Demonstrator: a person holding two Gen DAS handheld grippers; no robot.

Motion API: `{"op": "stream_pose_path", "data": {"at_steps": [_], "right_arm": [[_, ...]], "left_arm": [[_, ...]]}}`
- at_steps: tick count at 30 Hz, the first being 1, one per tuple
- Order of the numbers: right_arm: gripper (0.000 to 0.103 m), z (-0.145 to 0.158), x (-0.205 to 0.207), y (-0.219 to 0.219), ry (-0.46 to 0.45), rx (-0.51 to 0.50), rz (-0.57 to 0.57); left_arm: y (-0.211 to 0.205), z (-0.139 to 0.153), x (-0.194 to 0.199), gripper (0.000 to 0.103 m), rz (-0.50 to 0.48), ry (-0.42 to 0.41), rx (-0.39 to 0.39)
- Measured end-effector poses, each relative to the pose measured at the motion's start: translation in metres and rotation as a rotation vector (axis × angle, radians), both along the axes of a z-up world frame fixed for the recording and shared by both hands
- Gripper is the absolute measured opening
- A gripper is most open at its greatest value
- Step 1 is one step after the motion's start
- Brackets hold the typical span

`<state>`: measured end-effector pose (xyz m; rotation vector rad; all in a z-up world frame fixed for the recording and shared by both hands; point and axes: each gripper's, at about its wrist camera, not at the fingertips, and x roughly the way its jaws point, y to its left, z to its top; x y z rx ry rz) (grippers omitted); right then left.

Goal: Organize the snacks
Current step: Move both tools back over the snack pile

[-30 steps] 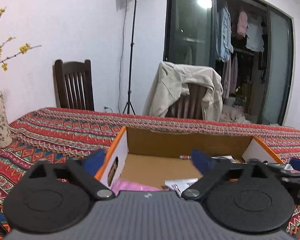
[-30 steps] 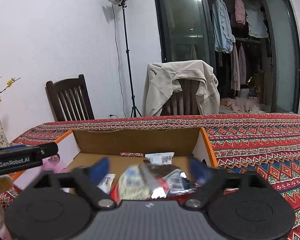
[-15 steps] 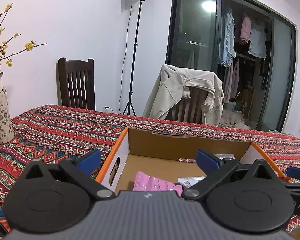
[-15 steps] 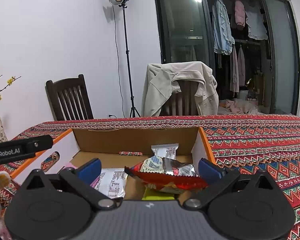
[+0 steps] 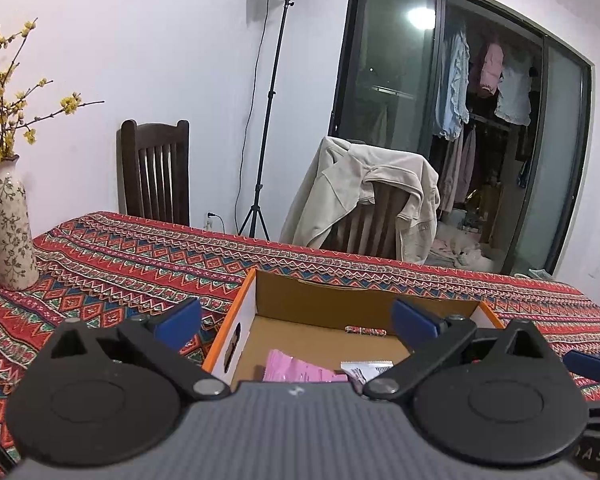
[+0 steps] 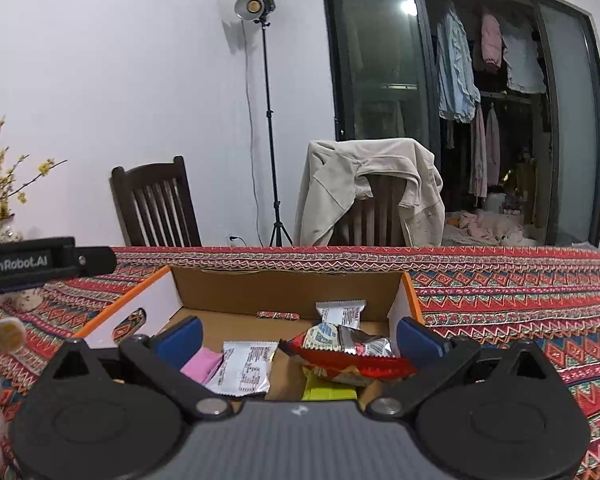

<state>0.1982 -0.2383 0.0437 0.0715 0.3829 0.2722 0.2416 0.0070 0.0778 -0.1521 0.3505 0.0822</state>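
Right wrist view: the right gripper (image 6: 298, 336) has let go of the red snack bag (image 6: 350, 358), which now lies inside the cardboard box (image 6: 284, 286) on the patterned surface (image 6: 512, 300); its jaws stand wide and empty. The left gripper (image 5: 296, 320) has pulled back, jaws wide. A yellow-green packet (image 6: 328, 392) is mostly hidden under the bag.

- Your box (image 6: 410, 292) is brown cardboard inside, orange rim, white outer walls.
- Inside the box: pink packet (image 6: 202, 364), red crinkly bag (image 6: 352, 362), yellow-green pack (image 6: 328, 392).
- Under the box, the tablecloth (image 6: 500, 300) is red zigzag stripes.
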Motion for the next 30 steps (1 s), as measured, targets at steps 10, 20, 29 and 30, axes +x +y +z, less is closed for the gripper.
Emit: {"op": "stream_pose_path", "data": {"at_steps": [10,20,29,30], "right_arm": [[0.103,-0.001,-0.053,-0.009,-0.001,-0.017,0.029],[0.103,-0.021,-0.103,-0.016,0.033,-0.051,0.06],[0.103,-0.042,-0.123,-0.026,0.091,-0.089,0.046],[0.103,-0.046,-0.124,-0.028,0.101,-0.095,0.043]], "left_arm": [[0.002,0.007,-0.05,0.103,-0.044,-0.024,0.012],[0.006,-0.02,-0.095,0.103,-0.089,0.001,0.044],[0.023,-0.052,-0.12,0.103,-0.076,0.068,0.035],[0.024,-0.055,-0.122,0.103,-0.073,0.074,0.037]]}}
